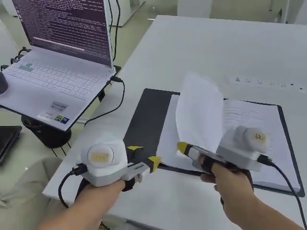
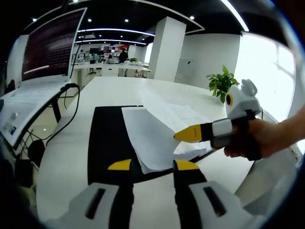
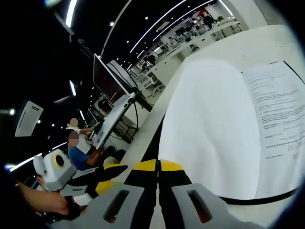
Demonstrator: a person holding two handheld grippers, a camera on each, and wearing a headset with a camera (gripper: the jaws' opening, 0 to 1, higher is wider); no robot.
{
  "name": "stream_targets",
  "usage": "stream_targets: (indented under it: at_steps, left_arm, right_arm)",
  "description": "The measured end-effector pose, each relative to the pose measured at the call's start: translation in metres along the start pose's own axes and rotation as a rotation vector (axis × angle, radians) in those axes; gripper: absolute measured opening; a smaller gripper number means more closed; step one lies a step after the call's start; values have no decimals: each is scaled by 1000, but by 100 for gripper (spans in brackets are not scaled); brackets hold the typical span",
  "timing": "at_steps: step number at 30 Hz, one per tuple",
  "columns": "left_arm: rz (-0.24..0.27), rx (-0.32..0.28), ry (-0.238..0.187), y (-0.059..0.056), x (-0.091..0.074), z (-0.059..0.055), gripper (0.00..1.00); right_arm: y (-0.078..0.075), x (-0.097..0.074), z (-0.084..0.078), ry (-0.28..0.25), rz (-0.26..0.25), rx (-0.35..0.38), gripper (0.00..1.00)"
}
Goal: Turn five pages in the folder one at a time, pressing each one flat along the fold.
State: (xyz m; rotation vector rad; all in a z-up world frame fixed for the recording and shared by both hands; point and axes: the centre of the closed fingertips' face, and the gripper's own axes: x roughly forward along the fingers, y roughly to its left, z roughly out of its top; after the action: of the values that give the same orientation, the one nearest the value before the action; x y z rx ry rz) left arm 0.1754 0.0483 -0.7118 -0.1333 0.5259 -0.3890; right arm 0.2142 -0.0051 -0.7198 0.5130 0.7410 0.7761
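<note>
A black folder (image 1: 144,117) lies open on the white table (image 1: 201,45). Its printed right-hand page (image 1: 252,122) lies flat. One white page (image 1: 199,112) stands lifted and curved over the fold, and my right gripper (image 1: 182,147) is shut on its lower edge. In the right gripper view the jaws (image 3: 157,166) are pressed together under that page (image 3: 214,129). My left gripper (image 1: 144,156) hovers open just off the folder's near left corner, holding nothing. The left gripper view has its own open tips (image 2: 152,165), the folder (image 2: 102,138) and the right gripper (image 2: 188,135) with the page (image 2: 150,136).
An open laptop (image 1: 53,72) sits on a stand at the left, with a cable (image 1: 117,98) running to the table edge. A white power strip (image 1: 268,84) lies beyond the folder. A potted plant (image 2: 221,83) stands at the far end. A person (image 3: 76,148) sits in the background.
</note>
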Motion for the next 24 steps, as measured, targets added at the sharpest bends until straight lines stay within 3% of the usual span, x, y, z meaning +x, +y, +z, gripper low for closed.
stream_targets:
  at_steps: [11, 18, 24]
  left_arm:
    - [18, 2, 12, 4, -5, -8, 31]
    - [27, 6, 26, 10, -5, -13, 31]
    - [24, 26, 39, 8, 2, -13, 31]
  right_arm:
    - [-1, 44, -39, 134, 4, 2, 0]
    - [-15, 55, -52, 192, -25, 41, 0]
    - [-22, 55, -56, 199, 1, 60, 0]
